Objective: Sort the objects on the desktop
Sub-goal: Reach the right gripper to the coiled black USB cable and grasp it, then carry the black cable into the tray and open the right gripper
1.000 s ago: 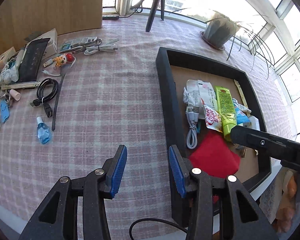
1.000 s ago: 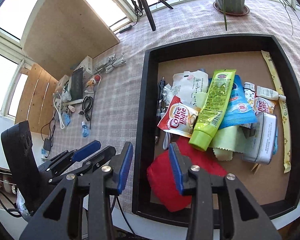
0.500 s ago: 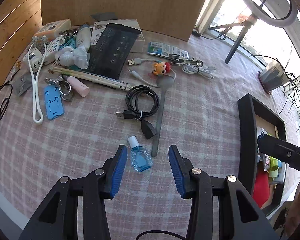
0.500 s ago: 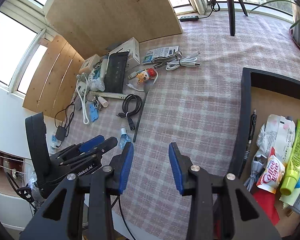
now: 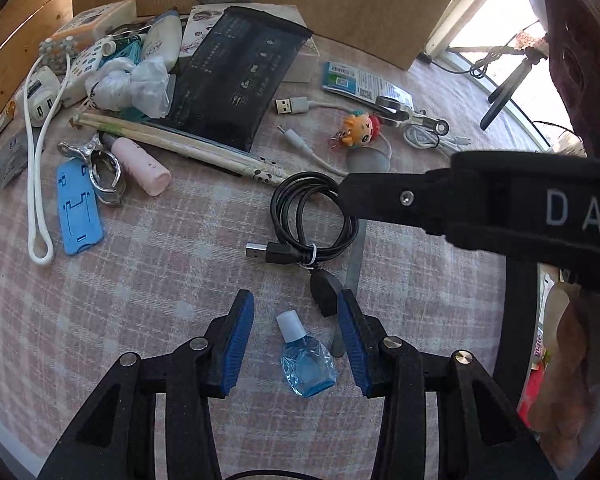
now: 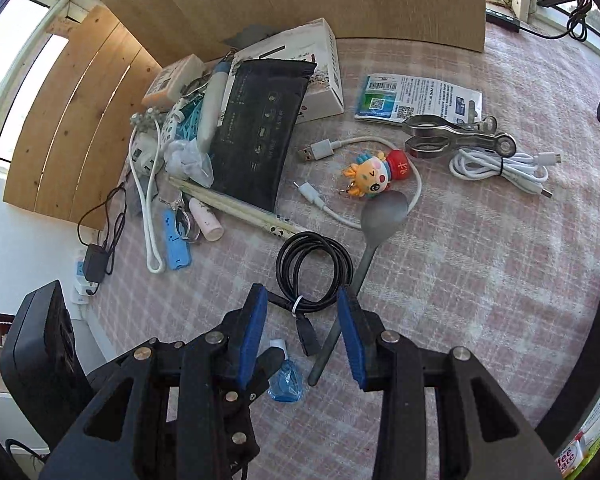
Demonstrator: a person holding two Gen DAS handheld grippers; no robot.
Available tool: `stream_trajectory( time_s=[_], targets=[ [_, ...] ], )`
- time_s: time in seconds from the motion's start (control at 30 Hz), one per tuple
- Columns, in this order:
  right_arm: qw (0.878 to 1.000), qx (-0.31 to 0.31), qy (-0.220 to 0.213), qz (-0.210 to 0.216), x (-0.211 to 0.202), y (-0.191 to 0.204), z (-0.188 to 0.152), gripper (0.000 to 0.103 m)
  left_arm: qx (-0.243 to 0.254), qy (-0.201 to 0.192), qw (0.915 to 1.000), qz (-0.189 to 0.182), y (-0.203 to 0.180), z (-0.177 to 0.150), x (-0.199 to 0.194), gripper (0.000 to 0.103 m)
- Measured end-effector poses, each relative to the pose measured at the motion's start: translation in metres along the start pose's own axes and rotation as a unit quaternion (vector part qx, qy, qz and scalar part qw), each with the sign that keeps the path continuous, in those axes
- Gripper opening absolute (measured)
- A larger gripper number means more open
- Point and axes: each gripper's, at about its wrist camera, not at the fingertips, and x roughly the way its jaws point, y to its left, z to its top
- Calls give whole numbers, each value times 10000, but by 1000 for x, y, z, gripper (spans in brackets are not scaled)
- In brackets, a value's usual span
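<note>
Blue bottle (image 5: 308,364) between open left hand-held gripper (image 5: 296,320) fingers

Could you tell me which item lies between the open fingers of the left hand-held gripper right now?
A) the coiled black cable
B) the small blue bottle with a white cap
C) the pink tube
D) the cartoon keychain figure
B: in the left wrist view the small blue bottle lies on the checked cloth between the fingers of the left hand-held gripper, untouched by either pad.
</note>
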Motion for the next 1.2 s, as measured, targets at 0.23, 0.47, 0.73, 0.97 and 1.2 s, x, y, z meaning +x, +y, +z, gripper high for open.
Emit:
stream_trajectory(
  time_s=[0.23,0.47,0.73,0.97,1.2],
  targets=[
    [9996,-60,231,-132,33,-5,18,36,-228,50,9997,-113,0,12,18,40],
    [9994,-9,274,-225,40,-14,13,33,-219,-64,9996,-145,-2,15,25,40],
    [9994,266,225,-57,33,-28,-2,19,-282,-177,9991,-264,-1,8,18,35],
    [9996,265,111,-1,20,-27,-19,16,-237,-329,9987,-306,-5,2,-3,35],
    [9997,179,-135,14,-15,-23,-36,13,81,-483,9979,-416,-31,-10,-29,28]
  ],
)
